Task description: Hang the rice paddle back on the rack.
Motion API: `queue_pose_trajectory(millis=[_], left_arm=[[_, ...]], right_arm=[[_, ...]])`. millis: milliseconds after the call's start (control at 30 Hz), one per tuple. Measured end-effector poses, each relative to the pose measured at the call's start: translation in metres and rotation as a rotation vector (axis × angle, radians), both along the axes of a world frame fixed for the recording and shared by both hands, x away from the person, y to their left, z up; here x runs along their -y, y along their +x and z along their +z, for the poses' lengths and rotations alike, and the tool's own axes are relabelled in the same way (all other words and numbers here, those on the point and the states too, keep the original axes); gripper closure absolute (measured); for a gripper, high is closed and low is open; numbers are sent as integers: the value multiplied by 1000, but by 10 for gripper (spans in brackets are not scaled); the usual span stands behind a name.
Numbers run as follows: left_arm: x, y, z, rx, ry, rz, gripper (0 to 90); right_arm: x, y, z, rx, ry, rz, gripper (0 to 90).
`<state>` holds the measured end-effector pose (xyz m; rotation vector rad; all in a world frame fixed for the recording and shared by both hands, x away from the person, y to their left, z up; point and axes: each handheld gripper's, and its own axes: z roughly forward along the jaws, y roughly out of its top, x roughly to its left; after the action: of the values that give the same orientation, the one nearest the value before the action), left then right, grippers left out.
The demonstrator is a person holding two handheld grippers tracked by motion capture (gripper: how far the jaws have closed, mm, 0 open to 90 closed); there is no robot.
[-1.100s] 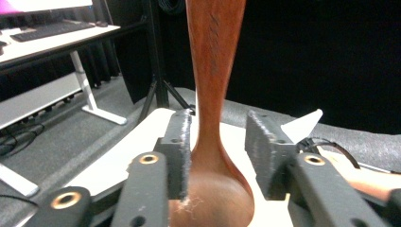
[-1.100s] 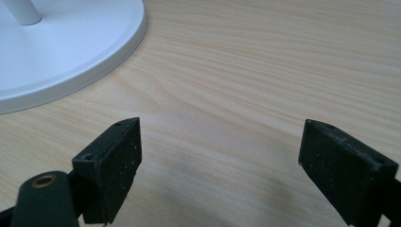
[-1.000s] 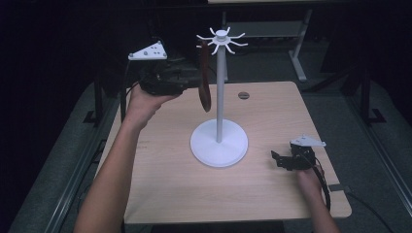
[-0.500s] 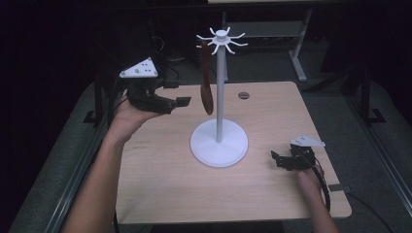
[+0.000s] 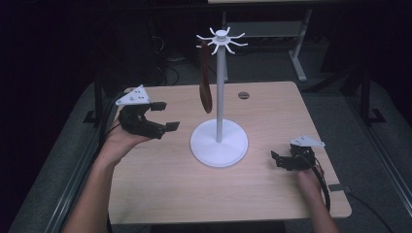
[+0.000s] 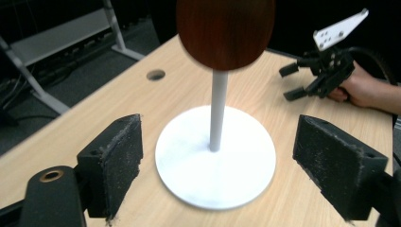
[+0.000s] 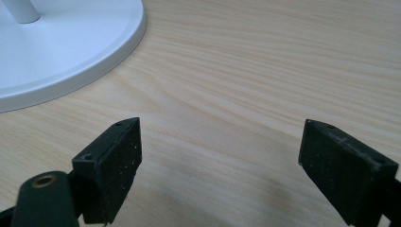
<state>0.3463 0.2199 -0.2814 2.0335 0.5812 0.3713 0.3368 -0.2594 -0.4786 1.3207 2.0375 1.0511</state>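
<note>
Hanging done, left hand backing off the spoon

Resting low at the near right of the tabletop [image 5: 160, 194], the right gripper [image 5: 284, 160] has its jaws wide apart with nothing between them; the right gripper view has bare wood between the pads and the edge of the white stand base [image 7: 71, 52] up left. Left gripper [image 5: 163, 116] sits at the left side, level with the base, jaws apart and empty; they have just been opening, nothing between them now. Left gripper view looks straight at the stand pole [image 6: 217, 111] with the wooden spoon [image 6: 226, 30] bowl blurred at top centre.

Spoon [image 5: 206, 80] hangs from a prong of the stand's top ring [image 5: 221, 39], bowl down, just beside the pole, clear of the tabletop. Whether the handle hole sits fully over the prong is too small to tell.

Step in hand, as judged: retreat after the hang. To do it well, draw the left gripper straight away from the spoon with jaws kept wide, so no pad clips the bowl and swings it off the prong. Keep clear of the base too; a knock could rock the stand.

Containers: none on the tabletop. Stand is the only holder, one spoon on it, other prongs bare.
</note>
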Motion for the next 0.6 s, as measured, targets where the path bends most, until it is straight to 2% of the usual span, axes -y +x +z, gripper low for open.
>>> queue_pose_trajectory(millis=[267, 600], left_arm=[[-6, -10, -35, -24, 51, 34, 159], [-18, -21, -82, -59, 68, 55, 159]], right_arm=[[0, 0, 0, 2, -3, 1, 135], [0, 0, 0, 2, -2, 2, 135]])
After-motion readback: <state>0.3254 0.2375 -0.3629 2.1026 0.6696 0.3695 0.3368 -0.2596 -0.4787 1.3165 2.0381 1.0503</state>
